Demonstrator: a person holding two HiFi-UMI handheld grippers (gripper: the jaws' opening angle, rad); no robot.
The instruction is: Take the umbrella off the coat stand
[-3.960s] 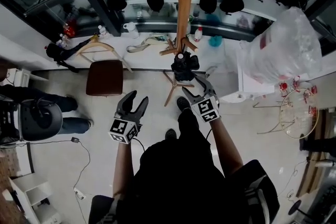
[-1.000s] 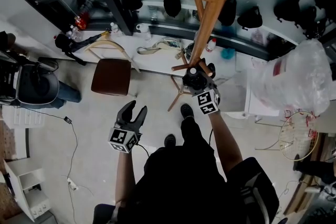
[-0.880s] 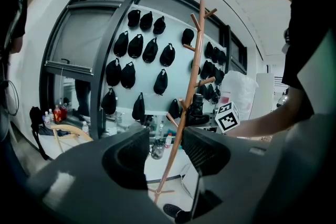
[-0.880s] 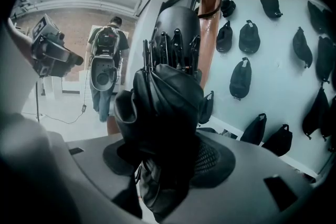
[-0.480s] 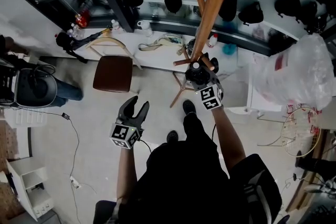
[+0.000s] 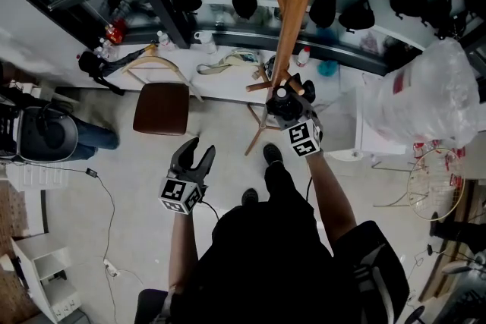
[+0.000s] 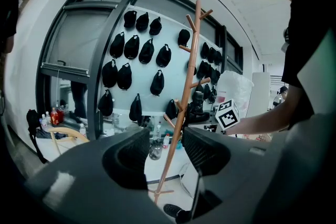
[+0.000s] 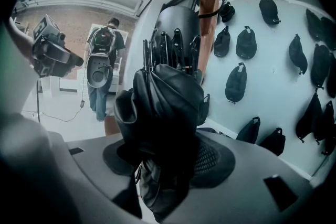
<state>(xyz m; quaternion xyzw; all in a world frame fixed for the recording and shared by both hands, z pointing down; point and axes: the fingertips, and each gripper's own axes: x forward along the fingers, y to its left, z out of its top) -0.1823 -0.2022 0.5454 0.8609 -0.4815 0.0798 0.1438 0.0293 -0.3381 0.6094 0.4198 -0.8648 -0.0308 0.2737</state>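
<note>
A tall wooden coat stand (image 6: 292, 19) rises in front of me. A folded black umbrella (image 6: 285, 104) hangs on it by a strap, low on the pole. My right gripper (image 6: 288, 116) is shut on the umbrella, whose black bundle (image 8: 165, 107) fills the gap between both pads. The strap still loops near the post (image 8: 209, 8). To the left and nearer me, my left gripper (image 6: 197, 150) hangs open and empty. The left gripper view looks past its own jaws (image 7: 165, 152) at the stand (image 7: 181, 107) and the umbrella (image 7: 198, 107).
A brown stool (image 6: 161, 108) stands left of the stand's base, before a white ledge (image 6: 228, 83) with bottles and a hanger. Black caps (image 7: 131, 47) hang on the wall. A big plastic bag (image 6: 425, 95) lies right. A seated person (image 6: 45, 136) is far left.
Four seconds ago the right gripper stood open just short of the umbrella; it now grips it. Over the last second both grippers have held still.
</note>
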